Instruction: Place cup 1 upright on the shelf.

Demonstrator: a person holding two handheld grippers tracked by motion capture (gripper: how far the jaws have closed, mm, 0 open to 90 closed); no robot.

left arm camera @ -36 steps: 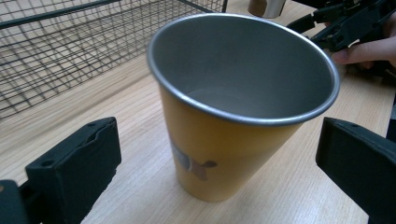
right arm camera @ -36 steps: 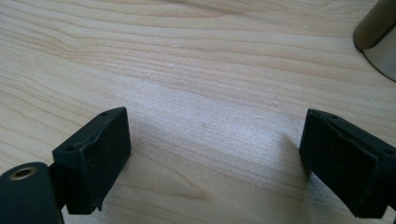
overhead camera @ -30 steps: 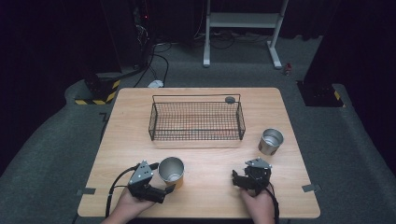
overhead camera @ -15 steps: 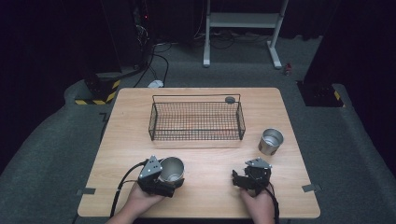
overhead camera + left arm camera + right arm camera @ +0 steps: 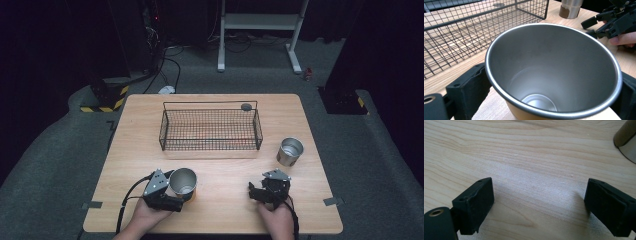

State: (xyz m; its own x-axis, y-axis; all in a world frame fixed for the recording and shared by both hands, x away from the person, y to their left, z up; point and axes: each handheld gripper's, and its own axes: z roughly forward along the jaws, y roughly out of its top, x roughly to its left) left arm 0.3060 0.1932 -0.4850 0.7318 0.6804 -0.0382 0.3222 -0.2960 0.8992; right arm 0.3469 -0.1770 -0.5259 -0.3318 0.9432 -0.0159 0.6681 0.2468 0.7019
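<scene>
A steel cup (image 5: 183, 179) stands upright near the table's front left. My left gripper (image 5: 181, 192) reaches it from the left, and its jaws have just been closing with the cup between them. In the left gripper view the cup's open mouth (image 5: 549, 62) sits between the two black pads (image 5: 469, 87), which press on its sides. My right gripper (image 5: 257, 190) rests at the front right, open, with bare wood between its pads (image 5: 474, 202). A second steel cup (image 5: 290, 151) stands beyond it, at the upper right corner of the right gripper view (image 5: 627, 137).
A black wire basket (image 5: 161, 131) stands across the middle of the table, with a small dark disc (image 5: 246, 106) at its far right corner. The basket's mesh (image 5: 474, 30) lies just beyond the held cup. Bare wood lies between the two hands.
The left gripper has edged in toward the cup and its jaws have narrowed onto the cup's sides. The cup stands in the same place. The right gripper has not moved.
</scene>
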